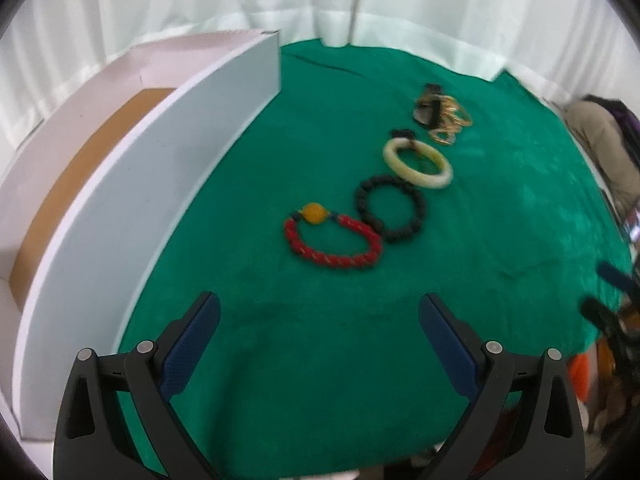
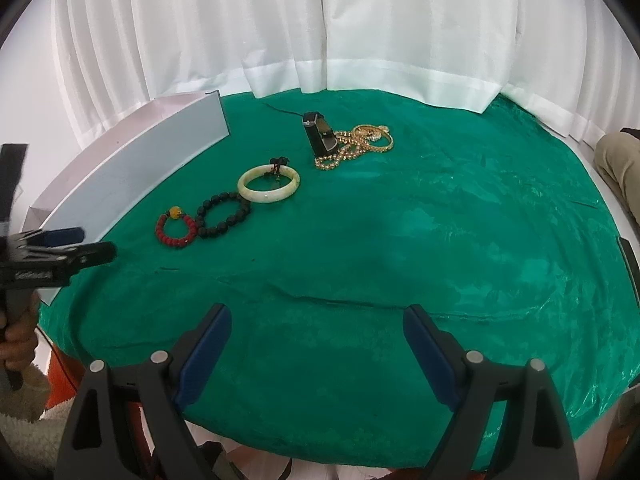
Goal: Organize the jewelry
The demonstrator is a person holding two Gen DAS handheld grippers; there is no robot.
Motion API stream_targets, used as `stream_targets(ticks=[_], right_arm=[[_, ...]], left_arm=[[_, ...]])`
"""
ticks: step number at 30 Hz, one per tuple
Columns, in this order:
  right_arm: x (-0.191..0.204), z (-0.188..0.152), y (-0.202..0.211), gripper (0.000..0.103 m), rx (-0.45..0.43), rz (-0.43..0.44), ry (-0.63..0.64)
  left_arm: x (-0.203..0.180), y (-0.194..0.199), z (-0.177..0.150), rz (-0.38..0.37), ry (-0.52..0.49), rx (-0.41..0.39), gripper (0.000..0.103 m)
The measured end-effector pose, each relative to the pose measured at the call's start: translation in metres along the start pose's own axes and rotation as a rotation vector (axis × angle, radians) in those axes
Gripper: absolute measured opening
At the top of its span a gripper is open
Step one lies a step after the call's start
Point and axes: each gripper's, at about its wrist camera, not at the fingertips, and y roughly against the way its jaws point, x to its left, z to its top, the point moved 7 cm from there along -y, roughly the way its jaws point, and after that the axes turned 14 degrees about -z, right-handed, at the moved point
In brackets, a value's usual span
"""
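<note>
Your green cloth (image 1: 320, 340) fills the frame, with the white box (image 1: 132, 184) along its left edge. In a diagonal line up the middle lie the pale bangle (image 1: 418, 164), black bead bracelet (image 1: 390, 208) and red bracelet (image 1: 332, 236); the gold chains (image 2: 356, 144) are piled at the far end. Your left gripper (image 1: 320, 320) and right gripper (image 2: 318, 330) both stand wide and empty. The bracelets touch, so I'd judge grabbing the red one may drag the black, or pinch cloth.
</note>
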Motion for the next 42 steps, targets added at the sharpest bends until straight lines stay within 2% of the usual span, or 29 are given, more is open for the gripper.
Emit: stream_targets(ticks=[2, 5, 11, 12, 14, 15, 16, 18, 22, 26, 31, 34, 36, 37, 40, 41, 42], right_arm=[[-0.003, -0.001, -0.001, 0.089, 0.004, 0.000, -0.008], [-0.005, -0.003, -0.002, 0.089, 0.009, 0.000, -0.014], [-0.010, -0.006, 0.002, 0.089, 0.001, -0.011, -0.020], [-0.011, -0.007, 0.001, 0.089, 0.004, -0.014, -0.022], [-0.013, -0.010, -0.004, 0.089, 0.018, -0.018, -0.028], [-0.013, -0.010, -0.006, 0.089, 0.025, -0.018, -0.031], [-0.014, -0.011, -0.008, 0.089, 0.033, -0.018, -0.035], [-0.013, -0.011, -0.008, 0.089, 0.033, -0.016, -0.037], [-0.012, -0.008, -0.001, 0.089, 0.010, -0.023, -0.024], [-0.012, -0.009, -0.003, 0.089, 0.018, -0.024, -0.025], [-0.006, 0.000, -0.003, 0.089, 0.019, 0.002, -0.006], [0.000, 0.026, -0.003, 0.089, 0.009, 0.079, 0.010], [0.007, 0.055, -0.010, 0.089, 0.017, 0.179, 0.001], [0.009, 0.066, -0.016, 0.089, 0.022, 0.203, -0.005], [0.024, 0.108, -0.059, 0.089, 0.091, 0.274, -0.028], [0.029, 0.118, -0.076, 0.088, 0.133, 0.292, -0.042], [0.037, 0.129, -0.098, 0.075, 0.181, 0.308, -0.061]], left_arm=[[0.012, -0.016, 0.014, 0.008, 0.032, 0.000, 0.099], [0.024, -0.038, 0.029, 0.055, 0.025, 0.015, 0.091], [0.035, -0.070, 0.028, 0.102, -0.045, 0.084, 0.067], [0.033, -0.069, 0.027, 0.091, -0.058, 0.065, 0.061], [0.024, -0.068, 0.023, 0.061, -0.090, 0.064, 0.040], [0.019, -0.068, 0.021, 0.042, -0.102, 0.072, 0.019], [0.014, -0.067, 0.018, 0.037, -0.113, 0.085, 0.007], [0.012, -0.062, 0.013, 0.032, -0.098, 0.094, 0.007], [0.016, -0.032, 0.009, -0.076, 0.006, 0.047, 0.007], [0.017, 0.002, 0.003, -0.144, 0.052, -0.001, 0.007], [0.021, 0.022, 0.006, -0.197, 0.082, -0.029, 0.007], [0.020, 0.029, 0.010, -0.211, 0.098, -0.053, 0.007], [0.022, 0.032, 0.011, -0.208, 0.106, -0.072, 0.007], [0.023, 0.033, 0.012, -0.209, 0.113, -0.076, 0.007], [0.030, 0.034, 0.010, -0.210, 0.142, -0.085, 0.007], [0.031, 0.034, 0.009, -0.209, 0.146, -0.088, 0.007], [0.031, 0.034, 0.009, -0.207, 0.147, -0.089, 0.007]])
